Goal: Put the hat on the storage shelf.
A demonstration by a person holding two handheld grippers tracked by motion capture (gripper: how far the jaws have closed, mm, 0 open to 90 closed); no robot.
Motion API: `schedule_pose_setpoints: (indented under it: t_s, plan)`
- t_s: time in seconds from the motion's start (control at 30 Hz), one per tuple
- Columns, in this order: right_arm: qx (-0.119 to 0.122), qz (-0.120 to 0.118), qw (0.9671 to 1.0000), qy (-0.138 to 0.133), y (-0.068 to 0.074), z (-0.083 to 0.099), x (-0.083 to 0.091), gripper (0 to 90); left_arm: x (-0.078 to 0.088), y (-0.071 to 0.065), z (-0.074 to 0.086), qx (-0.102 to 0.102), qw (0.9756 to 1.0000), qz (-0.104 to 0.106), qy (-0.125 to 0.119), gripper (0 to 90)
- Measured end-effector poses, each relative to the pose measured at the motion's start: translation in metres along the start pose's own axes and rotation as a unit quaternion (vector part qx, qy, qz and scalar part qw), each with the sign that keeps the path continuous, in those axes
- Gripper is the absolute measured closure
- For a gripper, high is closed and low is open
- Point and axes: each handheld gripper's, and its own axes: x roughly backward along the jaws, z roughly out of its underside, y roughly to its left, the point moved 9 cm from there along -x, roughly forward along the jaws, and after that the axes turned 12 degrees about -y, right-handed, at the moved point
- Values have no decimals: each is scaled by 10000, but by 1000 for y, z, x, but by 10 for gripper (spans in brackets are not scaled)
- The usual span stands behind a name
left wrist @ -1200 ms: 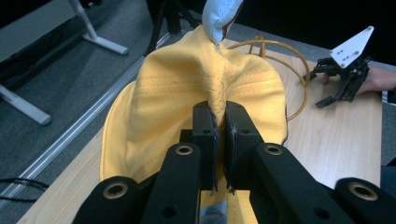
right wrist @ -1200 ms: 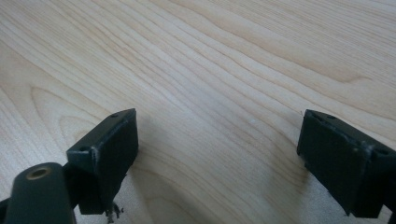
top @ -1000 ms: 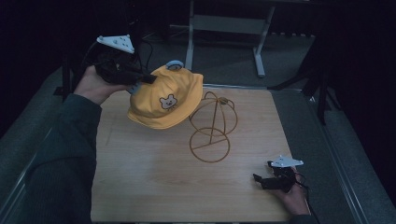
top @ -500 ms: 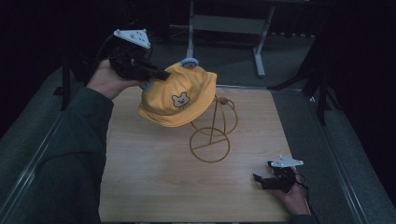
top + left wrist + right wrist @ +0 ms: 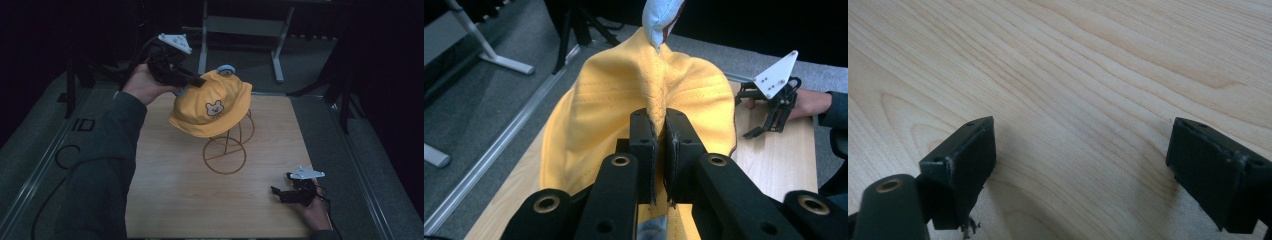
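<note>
Item 1: yellow hat (image 5: 212, 105), soft fabric, bear face on the front, pale blue ear tab at the crown. Location: held in the air over the far half of the wooden table (image 5: 170, 190), directly above and partly draped against the top of the wire stand (image 5: 225, 150). Whether the crown already rests on the stand's top loop cannot be told; the hat hides it.

Item 2: left gripper (image 5: 658, 145). State: jaws pinched close together on a fold of the hat's fabric, seam bunched between the pads. Held high at the far left, hand raised off the table.

Item 3: right gripper (image 5: 1080, 165). State: jaws spread wide, nothing between them, bare wood grain beneath. Parked low at the near right corner of the table, well apart from the stand.

Item 4: wire stand, copper-coloured, round base ring flat on the table, upright loops rising under the hat.

Key relation: the hat hangs to the right of the left gripper, its open underside facing down toward the stand, brim tilted toward the near side. The left gripper is the nearer and the only one engaged. Judgement: seating the hat calls for the crown to sit centred over the stand's top before the fold is let go; off-centre, the soft fabric would likely slide off 1 side
</note>
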Motion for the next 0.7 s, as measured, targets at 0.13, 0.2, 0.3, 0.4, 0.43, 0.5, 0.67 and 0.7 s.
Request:
schedule_pose_setpoints:
  t_s: [0.13,0.2,0.3,0.4,0.43,0.5,0.67,0.7]
  plan:
    - [-6,-1,10000,-3,0,0,0,124,-19,-4,0,-31,9999,110,90,835]
    - [-8,-1,10000,-4,0,0,0,124,-30,-6,1,-6,9999,118,111,831]
    - [7,-1,10000,-13,0,0,0,124,-44,-9,5,-22,9996,140,248,824]
    - [21,0,10000,-18,0,0,0,124,-59,-13,9,-40,9993,179,328,815]
    - [11,2,10000,-14,0,0,0,124,-63,-14,10,-60,9992,149,356,809]
    - [12,1,10000,-15,0,0,0,124,-72,-15,13,-6,9993,116,359,786]
    - [3,1,10000,-16,0,0,0,124,-88,-18,23,-86,9988,89,466,679]
    - [5,1,10000,-18,0,0,0,124,-90,-19,24,-59,9990,109,422,677]
